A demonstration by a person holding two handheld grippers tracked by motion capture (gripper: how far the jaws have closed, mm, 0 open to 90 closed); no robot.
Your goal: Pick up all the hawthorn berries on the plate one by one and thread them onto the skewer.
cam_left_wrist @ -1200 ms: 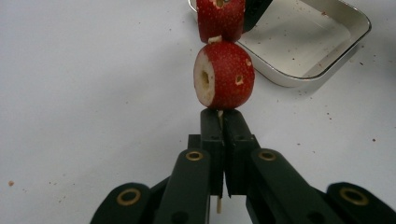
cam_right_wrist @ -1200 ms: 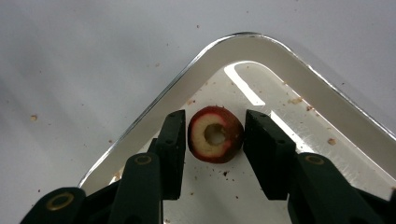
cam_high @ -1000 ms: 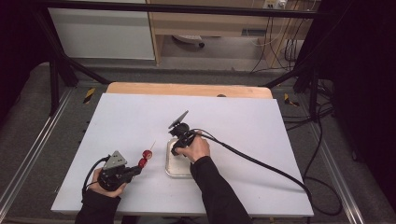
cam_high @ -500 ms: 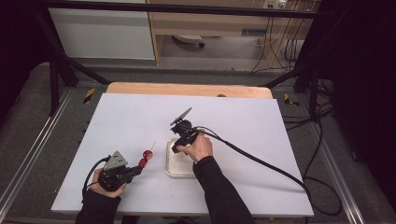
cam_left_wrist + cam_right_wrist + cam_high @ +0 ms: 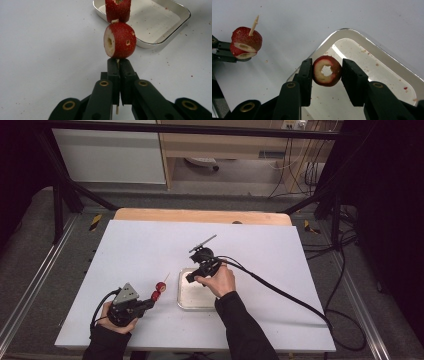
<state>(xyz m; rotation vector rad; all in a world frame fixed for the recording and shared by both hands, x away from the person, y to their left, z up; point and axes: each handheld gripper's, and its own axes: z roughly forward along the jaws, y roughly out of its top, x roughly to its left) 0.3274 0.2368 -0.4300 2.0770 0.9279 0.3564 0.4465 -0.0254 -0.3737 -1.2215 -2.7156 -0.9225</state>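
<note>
High view: the right tool [image 5: 191, 277] has lifted a fruit ring [image 5: 326, 71] off the tray [image 5: 184, 300], ready for the skewer [image 5: 165, 278] clenched in the left tool [image 5: 150, 303] at eight o'clock.

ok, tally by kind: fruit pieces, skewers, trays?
Red cored fruit pieces: 3, two on the skewer, one in the right gripper
Wooden skewer: 1, clamped in the left gripper
Metal tray: 1
Total: 5
</note>
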